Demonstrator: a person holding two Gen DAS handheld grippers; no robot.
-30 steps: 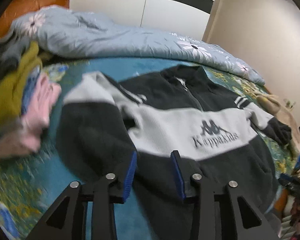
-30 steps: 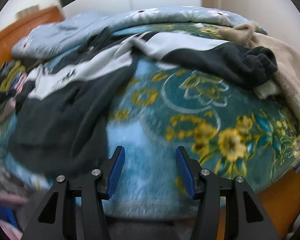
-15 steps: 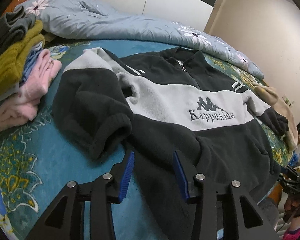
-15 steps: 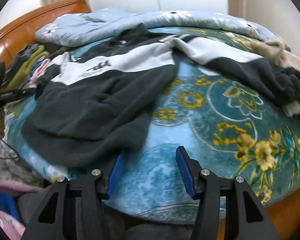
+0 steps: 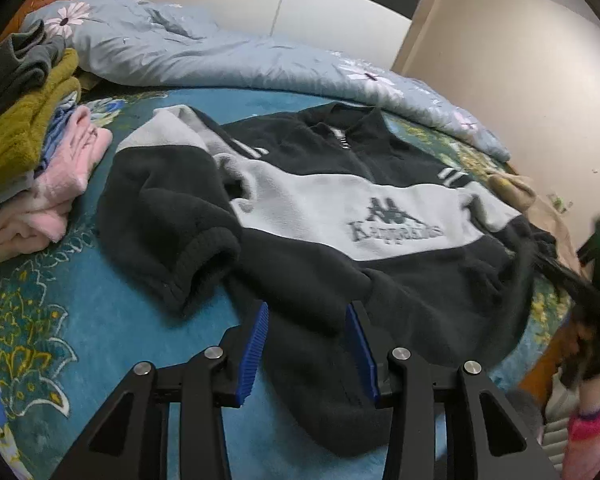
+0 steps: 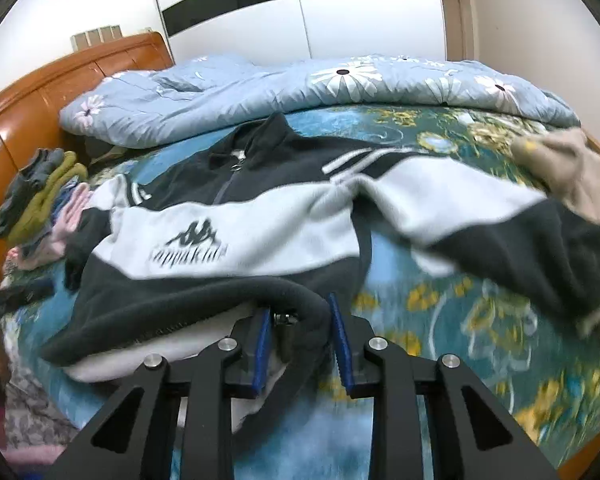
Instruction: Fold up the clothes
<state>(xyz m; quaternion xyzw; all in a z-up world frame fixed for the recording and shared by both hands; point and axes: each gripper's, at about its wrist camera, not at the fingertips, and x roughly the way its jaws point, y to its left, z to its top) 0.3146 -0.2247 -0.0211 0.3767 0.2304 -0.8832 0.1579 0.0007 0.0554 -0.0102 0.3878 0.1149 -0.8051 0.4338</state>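
The left gripper [image 5: 306,344] hung with its 2 jaws spread apart; the right gripper [image 6: 300,346] had its jaws pinched on fabric.

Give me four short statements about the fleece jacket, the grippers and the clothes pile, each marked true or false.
1. The right gripper has the hem of the fleece jacket between its fingers. True.
2. The left gripper is clamped on a sleeve. False: it is open, holding nothing.
3. The folded clothes pile lies on the jacket. False: it sits beside it on the bed.
4. The jacket lies logo side up. True.
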